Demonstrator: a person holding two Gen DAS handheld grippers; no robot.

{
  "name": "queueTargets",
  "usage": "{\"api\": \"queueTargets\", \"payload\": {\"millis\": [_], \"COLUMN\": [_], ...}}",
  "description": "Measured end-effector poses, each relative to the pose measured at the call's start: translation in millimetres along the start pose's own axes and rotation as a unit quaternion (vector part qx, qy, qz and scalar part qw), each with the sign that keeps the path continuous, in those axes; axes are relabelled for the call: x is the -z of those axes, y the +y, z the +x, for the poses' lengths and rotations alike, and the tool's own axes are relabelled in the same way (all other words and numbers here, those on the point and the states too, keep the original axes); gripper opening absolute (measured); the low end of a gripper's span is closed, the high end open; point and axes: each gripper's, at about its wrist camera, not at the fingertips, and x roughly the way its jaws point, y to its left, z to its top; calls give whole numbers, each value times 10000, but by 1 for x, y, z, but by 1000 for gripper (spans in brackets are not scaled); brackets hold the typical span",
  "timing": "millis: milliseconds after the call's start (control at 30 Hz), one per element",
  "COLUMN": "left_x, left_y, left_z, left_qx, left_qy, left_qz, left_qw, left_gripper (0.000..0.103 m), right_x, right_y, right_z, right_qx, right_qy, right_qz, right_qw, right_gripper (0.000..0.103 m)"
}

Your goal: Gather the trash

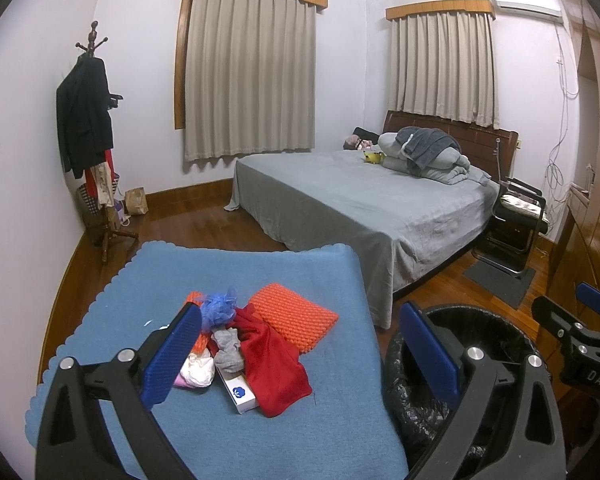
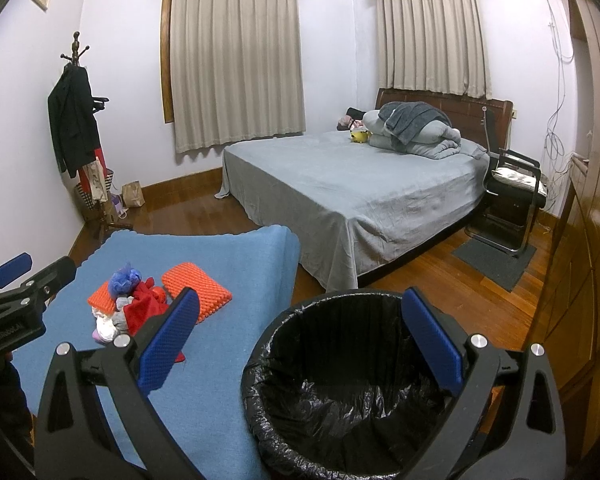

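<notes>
A heap of trash lies on a blue-covered table (image 1: 300, 280): a red cloth (image 1: 272, 364), a blue mesh puff (image 1: 218, 306), a grey rag (image 1: 228, 350), a white box (image 1: 238, 392), white crumpled paper (image 1: 198, 372) and an orange bumpy pad (image 1: 294, 316). My left gripper (image 1: 300, 360) hovers open above the heap, nothing between its blue pads. A black bin (image 2: 340, 380) with a black liner stands right of the table. My right gripper (image 2: 300, 344) is open above the bin's rim, holding nothing. The heap (image 2: 136, 304) lies to its left.
A bed (image 1: 360, 208) with a grey cover and folded bedding stands behind the table. A coat rack (image 1: 92, 140) stands in the left corner with a paper bag (image 1: 136, 200) beside it. A black chair (image 1: 516, 224) and a mat sit right of the bed. Wooden wardrobes (image 2: 588, 240) line the right wall.
</notes>
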Motion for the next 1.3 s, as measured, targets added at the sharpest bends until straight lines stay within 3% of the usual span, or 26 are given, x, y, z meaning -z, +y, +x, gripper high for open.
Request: {"api": "queueTargets", "payload": {"millis": [500, 733, 1033, 1300], "left_x": [-5, -7, 9, 35], "left_y": [11, 39, 63, 109], "left_z": [1, 2, 18, 52], "left_qx": [-9, -110, -570, -1008], "left_qy": [14, 38, 57, 425], "left_qz": [-32, -140, -285, -469], "left_qw": [10000, 9998, 9979, 9929], "left_gripper": [97, 97, 97, 97], "right_x": [11, 8, 11, 27], "right_y": [11, 20, 49, 97], "right_z": [8, 21, 62, 123], "right_qx": [-51, -210, -628, -1069], "right_qy": [23, 64, 173, 500], "right_qz": [-56, -109, -233, -488], "right_qw": [10000, 9997, 9976, 9918], "right_gripper": [98, 98, 98, 98]}}
